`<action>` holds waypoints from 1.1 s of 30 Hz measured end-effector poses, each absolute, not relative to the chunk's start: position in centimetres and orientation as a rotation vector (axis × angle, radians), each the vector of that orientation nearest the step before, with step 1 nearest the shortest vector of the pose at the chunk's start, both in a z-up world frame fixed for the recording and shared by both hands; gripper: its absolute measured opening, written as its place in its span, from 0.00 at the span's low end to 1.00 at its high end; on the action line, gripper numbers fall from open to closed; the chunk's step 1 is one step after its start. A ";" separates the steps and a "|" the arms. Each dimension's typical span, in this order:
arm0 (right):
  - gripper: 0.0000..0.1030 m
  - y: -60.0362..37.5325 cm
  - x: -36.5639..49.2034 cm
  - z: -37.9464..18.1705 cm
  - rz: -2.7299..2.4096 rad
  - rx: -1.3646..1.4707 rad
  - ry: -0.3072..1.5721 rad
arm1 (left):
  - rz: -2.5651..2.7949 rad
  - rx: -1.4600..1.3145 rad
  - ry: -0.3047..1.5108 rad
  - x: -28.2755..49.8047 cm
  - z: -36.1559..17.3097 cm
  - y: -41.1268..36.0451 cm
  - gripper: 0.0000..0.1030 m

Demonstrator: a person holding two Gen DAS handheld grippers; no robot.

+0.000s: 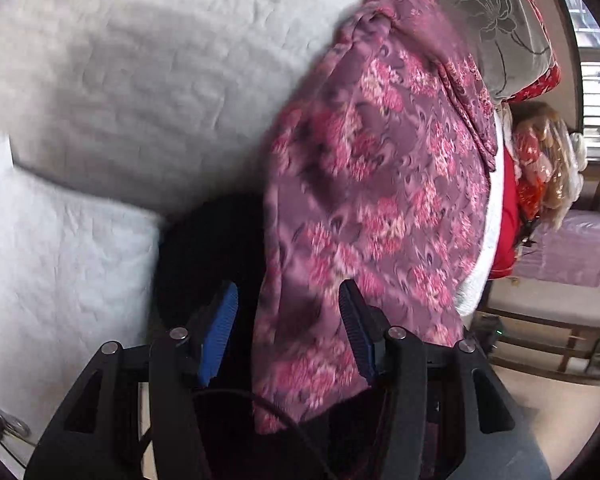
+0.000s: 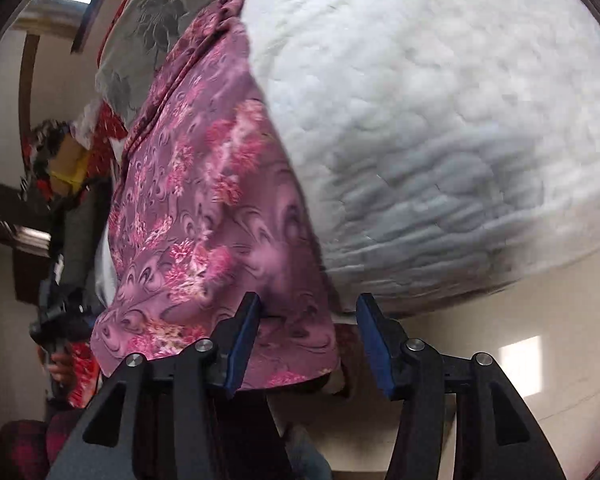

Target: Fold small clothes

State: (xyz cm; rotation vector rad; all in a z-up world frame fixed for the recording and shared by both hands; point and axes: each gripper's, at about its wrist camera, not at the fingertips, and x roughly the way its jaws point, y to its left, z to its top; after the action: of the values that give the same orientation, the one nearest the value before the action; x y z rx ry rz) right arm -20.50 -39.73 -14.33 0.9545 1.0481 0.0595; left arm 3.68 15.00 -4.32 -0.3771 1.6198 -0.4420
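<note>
A purple cloth with pink flowers lies draped over the edge of a white quilted bed cover. Its hanging end drops between the fingers of my left gripper. The right blue pad sits against the cloth, while the left pad stands apart from it, so the jaws are open. In the right wrist view the same cloth hangs off the cover. My right gripper is open around the cloth's lower corner, and its right pad is clear of the cloth.
A grey pillow with a flower pattern lies behind the cloth, with red fabric beside it. A wooden bench with a purple cushion and a window with blinds stand at right. A hand grips the other tool at left.
</note>
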 end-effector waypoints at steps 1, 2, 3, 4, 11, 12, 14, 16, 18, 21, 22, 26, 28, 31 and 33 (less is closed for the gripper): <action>0.67 -39.7 -20.5 -14.6 0.079 0.968 1.028 | -0.452 -0.390 1.628 3.4 -4.4 15.0 0.50; 0.69 -39.7 -20.3 -15.0 0.111 0.987 1.009 | -0.468 -0.397 1.634 3.0 -4.4 14.9 0.51; 0.70 -39.7 -20.1 -15.2 0.130 1.001 1.002 | -0.482 -0.391 1.636 2.6 -4.3 14.7 0.53; 0.71 -39.6 -20.0 -15.5 0.150 1.014 0.997 | -0.491 -0.377 1.631 2.4 -4.2 14.4 0.58; 0.16 -37.8 -19.1 -17.5 0.355 1.075 1.029 | -0.547 -0.213 1.598 0.6 -2.8 12.1 0.25; 0.06 -38.0 -19.5 -17.1 0.388 1.106 0.994 | -0.556 -0.191 1.599 0.4 -2.8 11.7 0.15; 0.05 -38.1 -20.1 -15.7 0.419 1.085 0.960 | -0.586 -0.191 1.613 0.1 -2.8 11.4 0.03; 0.05 -38.1 -20.7 -13.8 0.449 1.039 0.940 | -0.596 -0.204 1.598 -0.1 -2.6 11.4 0.03; 0.05 -38.2 -21.1 -11.3 0.468 0.998 0.902 | -0.625 -0.294 1.577 0.2 -2.2 11.9 0.03; 0.05 -38.8 -21.0 -7.9 0.492 0.996 0.809 | -0.670 -0.478 1.521 1.1 -1.2 13.0 0.03; 0.04 -38.9 -20.8 -7.0 0.495 0.997 0.781 | -0.679 -0.516 1.499 1.4 -0.9 13.2 0.03; 0.04 -39.8 -19.2 -3.6 0.495 1.033 0.651 | -0.703 -0.586 1.425 3.1 0.5 13.2 0.03; 0.04 -40.0 -18.4 -2.7 0.490 1.046 0.616 | -0.710 -0.615 1.408 4.1 0.9 12.9 0.03; 0.04 -40.6 -15.8 -1.3 0.465 1.070 0.571 | -0.716 -0.662 1.365 6.2 1.7 12.4 0.03; 0.04 -41.5 -14.8 -0.9 0.454 1.098 0.542 | -0.716 -0.687 1.333 7.8 2.2 12.1 0.03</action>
State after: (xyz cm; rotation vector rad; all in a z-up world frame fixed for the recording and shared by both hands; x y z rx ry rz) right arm -14.77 -41.46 -0.94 1.0977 0.5418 0.4542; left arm 7.82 12.14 2.18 -0.6873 1.3330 -0.7162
